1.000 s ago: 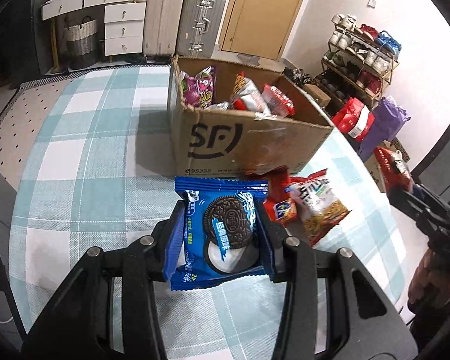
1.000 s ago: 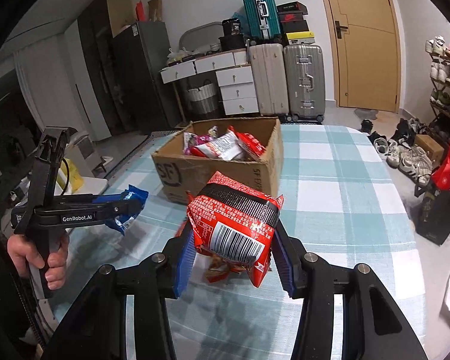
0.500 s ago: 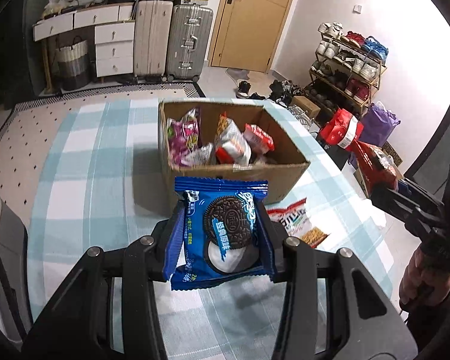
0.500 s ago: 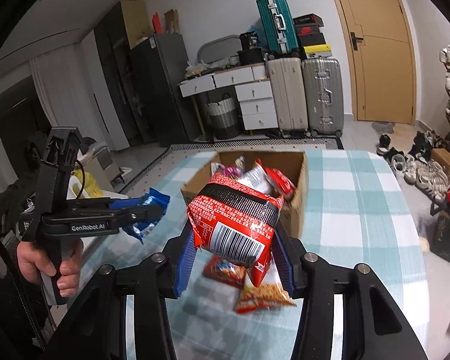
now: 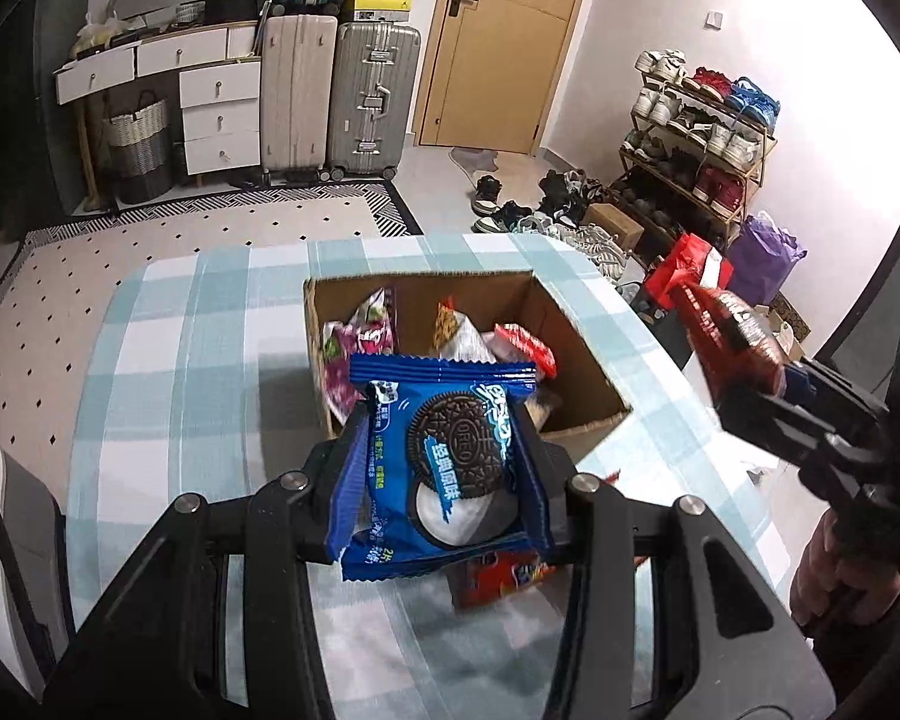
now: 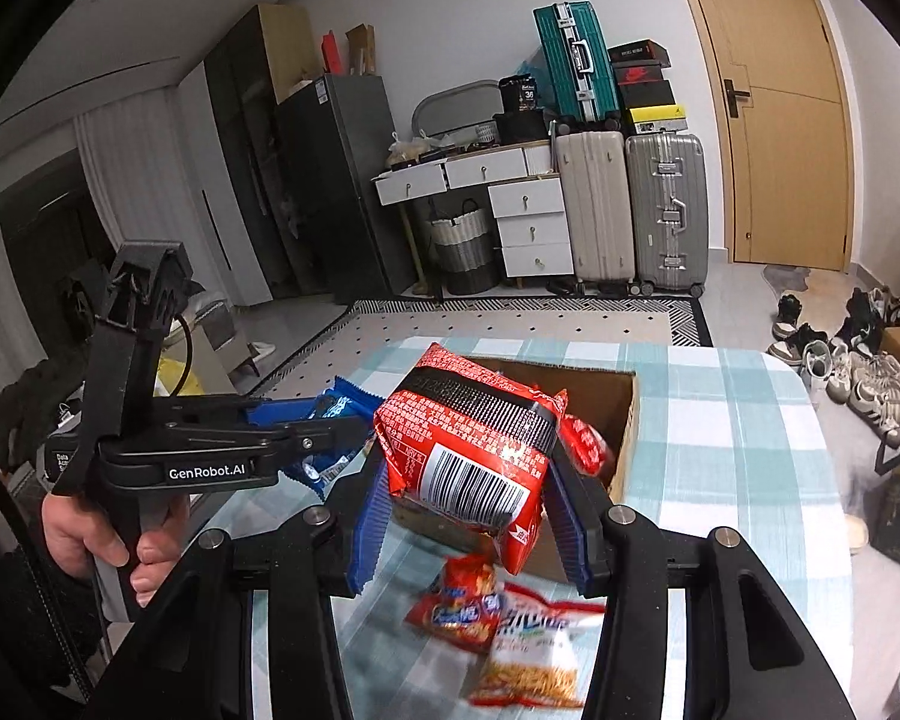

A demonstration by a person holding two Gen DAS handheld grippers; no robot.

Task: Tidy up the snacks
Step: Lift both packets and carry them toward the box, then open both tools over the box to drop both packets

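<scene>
My left gripper (image 5: 444,480) is shut on a blue Oreo packet (image 5: 444,468), held above the near edge of the open cardboard box (image 5: 576,354). My right gripper (image 6: 468,504) is shut on a red noodle packet (image 6: 468,438), held above the table in front of the box (image 6: 624,420). The box holds several snack bags. The right gripper and red packet (image 5: 726,330) also show at the right of the left wrist view. The left gripper (image 6: 336,420) shows at the left of the right wrist view.
The box stands on a table with a blue checked cloth (image 5: 198,360). Two loose snack bags lie on the cloth before the box: a red one (image 6: 456,606) and a white-orange one (image 6: 534,660). Suitcases, drawers and a shoe rack stand beyond the table.
Both grippers have risen with their packets and moved toward the box. I now look down into the box from higher up.
</scene>
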